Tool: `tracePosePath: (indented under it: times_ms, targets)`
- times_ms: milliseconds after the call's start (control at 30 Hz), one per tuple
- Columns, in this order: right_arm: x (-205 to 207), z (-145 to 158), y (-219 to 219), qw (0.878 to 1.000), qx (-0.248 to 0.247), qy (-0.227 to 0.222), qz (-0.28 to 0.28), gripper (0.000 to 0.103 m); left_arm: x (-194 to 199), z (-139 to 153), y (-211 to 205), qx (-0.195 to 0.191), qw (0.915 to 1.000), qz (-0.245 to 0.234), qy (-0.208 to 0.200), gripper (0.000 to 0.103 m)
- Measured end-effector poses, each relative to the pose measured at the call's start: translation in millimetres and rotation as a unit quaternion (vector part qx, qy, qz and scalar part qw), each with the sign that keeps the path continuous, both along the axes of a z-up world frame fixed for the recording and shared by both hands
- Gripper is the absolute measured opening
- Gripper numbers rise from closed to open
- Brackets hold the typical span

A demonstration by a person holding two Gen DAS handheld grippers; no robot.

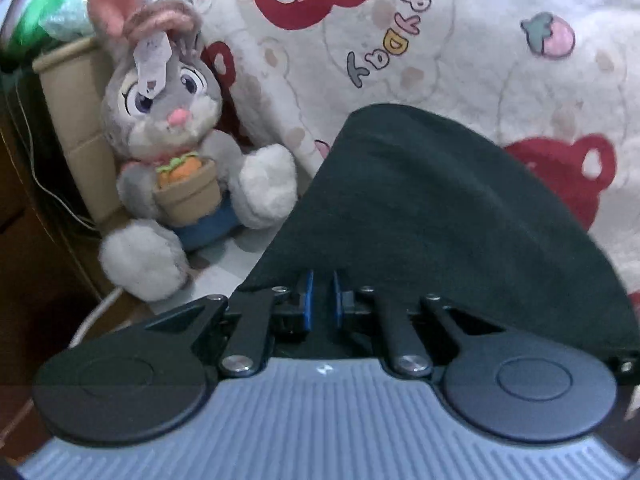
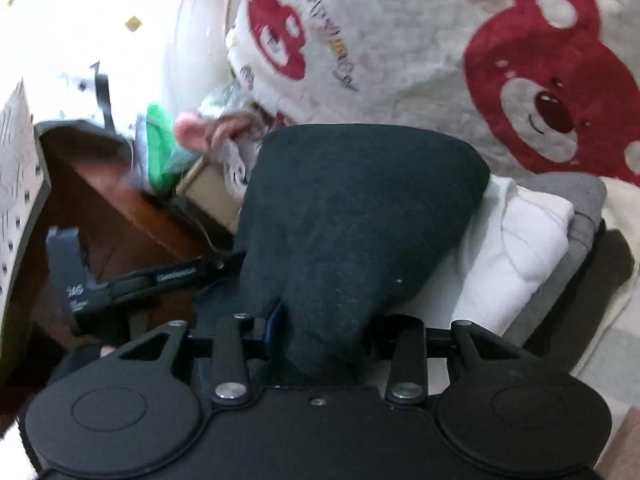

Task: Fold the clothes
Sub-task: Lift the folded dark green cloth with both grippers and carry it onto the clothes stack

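I am clamping the dark cloth (image 1: 440, 208) in my left claw (image 1: 321, 300) and my right claw (image 2: 324, 332), so its edge is hanging straight ahead of both for folding.

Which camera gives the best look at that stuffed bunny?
The left wrist view: the plush rabbit shows whole, holding a carrot pot. The right wrist view catches only a blurred pink ear behind the dark garment.
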State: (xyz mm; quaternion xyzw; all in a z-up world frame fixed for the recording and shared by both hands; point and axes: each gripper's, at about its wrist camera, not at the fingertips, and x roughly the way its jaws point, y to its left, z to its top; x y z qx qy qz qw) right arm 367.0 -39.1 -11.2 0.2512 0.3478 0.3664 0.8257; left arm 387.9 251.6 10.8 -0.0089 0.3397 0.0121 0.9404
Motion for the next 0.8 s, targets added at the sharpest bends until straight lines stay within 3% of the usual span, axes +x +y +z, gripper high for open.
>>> tracePosePath:
  times_ms: [100, 233, 333, 400, 433, 467, 500, 533, 633, 800]
  targets:
    - [-3.1, 0.9, 3.9, 1.0, -0.01, -0.008, 0.005, 0.051, -7.4, -1.3, 5.7, 0.0, 0.9999, -0.008, -0.013, 0.009]
    - [-14.4, -8.3, -28.5, 0.998, 0.044, 0.041, 0.006, 0.057, -16.4, 3.1, 4.8, 0.034, 0.9989, -0.019, -0.027, 0.012]
    - [-16.8, -11.3, -57.5, 0.996, 0.069, 0.058, -0.014, 0.066, -23.1, 13.8, 6.4, -0.002, 0.9979, -0.03, -0.057, 0.014]
    - [-8.0, -13.2, -72.1, 0.994, 0.082, 0.065, -0.031, 0.067, -23.7, 23.4, 4.9, -0.045, 0.9944, -0.041, -0.086, 0.021]
    - [-0.9, -15.5, -78.0, 0.992, 0.101, 0.072, -0.037, 0.067, -16.9, 25.6, 3.4, -0.067, 0.9936, -0.042, -0.081, 0.027]
    - [6.4, -18.9, -82.9, 0.989, 0.122, 0.079, -0.041, 0.069, -5.8, 26.0, 1.7, -0.089, 0.9934, -0.039, -0.062, 0.044]
    - [14.3, -24.7, -85.4, 0.984, 0.147, 0.088, -0.041, 0.07, 5.3, 26.5, 0.0, -0.11, 0.9923, -0.036, -0.043, 0.046]
    - [22.2, -30.5, -85.7, 0.98, 0.167, 0.098, -0.043, 0.07, 18.1, 24.1, -4.8, -0.11, 0.9936, -0.023, -0.014, 0.045]
    - [46.7, -47.3, -71.3, 0.972, 0.19, 0.125, -0.053, 0.071, 45.4, 14.1, -29.7, -0.043, 0.998, -0.015, 0.042, 0.042]
    - [83.7, -40.9, -33.9, 0.986, 0.138, 0.082, -0.039, 0.075, 53.5, 14.8, -42.1, -0.026, 0.9958, -0.055, 0.069, 0.038]
